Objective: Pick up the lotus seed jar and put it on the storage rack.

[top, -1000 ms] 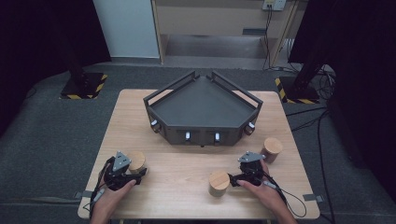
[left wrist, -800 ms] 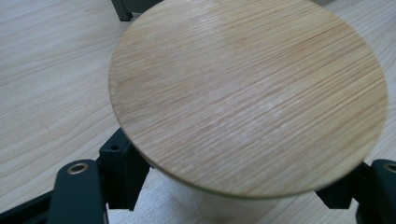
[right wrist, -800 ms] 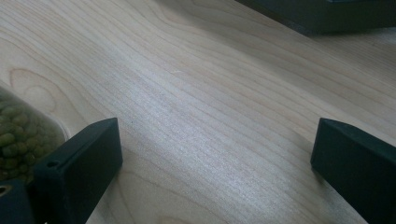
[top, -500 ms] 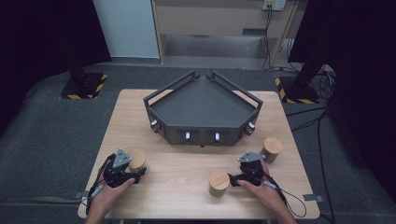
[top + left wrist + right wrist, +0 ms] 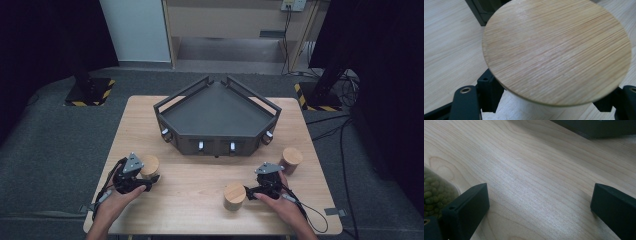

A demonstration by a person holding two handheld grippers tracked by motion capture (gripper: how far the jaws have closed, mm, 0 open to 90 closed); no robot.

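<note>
- Jar with a round wooden lid (image 5: 556, 52) pinched between the left gripper's (image 5: 134, 176) jaws, on the near-left part of the wooden table (image 5: 200, 175); lid seen in the high view as a pale disc (image 5: 149, 164) just beyond the gripper's grey plate.
- Seen close from the left gripper view: black jaws against the jar body below the lid on both sides, pale jar wall visible under the lid's rim.
- Cannot tell whether the jar base rests on the table or hangs just above it.
- Right gripper (image 5: 265, 186) near the table's front right, held low in the right hand (image 5: 280, 200); jaws spread wide in the right gripper view, bare tabletop between them.
- Second lidded jar (image 5: 234, 195) standing just to the left of the right gripper; glass wall with green pellets (image 5: 434, 192) beside that gripper's left jaw.
- Third lidded jar (image 5: 290, 159) just beyond the right gripper, toward the table's right edge.
- Dark angular tray (image 5: 217, 107) with raised rails on the far middle of the table, well apart from all three jars.
</note>
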